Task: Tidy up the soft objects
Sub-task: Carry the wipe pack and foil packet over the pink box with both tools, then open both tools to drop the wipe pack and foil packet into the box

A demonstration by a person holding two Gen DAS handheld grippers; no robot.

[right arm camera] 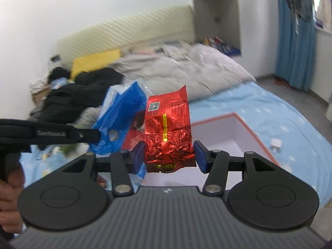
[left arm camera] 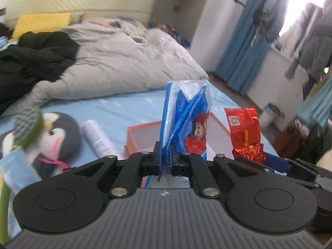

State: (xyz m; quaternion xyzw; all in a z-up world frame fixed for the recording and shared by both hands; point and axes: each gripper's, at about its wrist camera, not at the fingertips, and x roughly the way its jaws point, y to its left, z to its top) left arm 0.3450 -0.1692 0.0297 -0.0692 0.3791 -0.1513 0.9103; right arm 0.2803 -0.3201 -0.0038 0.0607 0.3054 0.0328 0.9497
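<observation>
My left gripper [left arm camera: 166, 161] is shut on a blue and white plastic packet [left arm camera: 182, 120] and holds it upright above the bed. My right gripper [right arm camera: 169, 155] is shut on a red foil packet [right arm camera: 169, 128]; it also shows in the left wrist view [left arm camera: 244, 132] to the right of the blue packet. The blue packet [right arm camera: 122, 112] shows left of the red one in the right wrist view. An open box [right arm camera: 228, 132] with an orange rim and white inside lies on the blue sheet below both packets, also in the left wrist view [left arm camera: 143, 134].
A penguin plush [left arm camera: 56, 137] and a white roll [left arm camera: 97, 137] lie on the blue sheet at left. A grey duvet [left arm camera: 124, 62], black clothes [left arm camera: 35, 56] and a yellow pillow [left arm camera: 41, 22] fill the far bed. A small white item [right arm camera: 276, 144] lies right of the box.
</observation>
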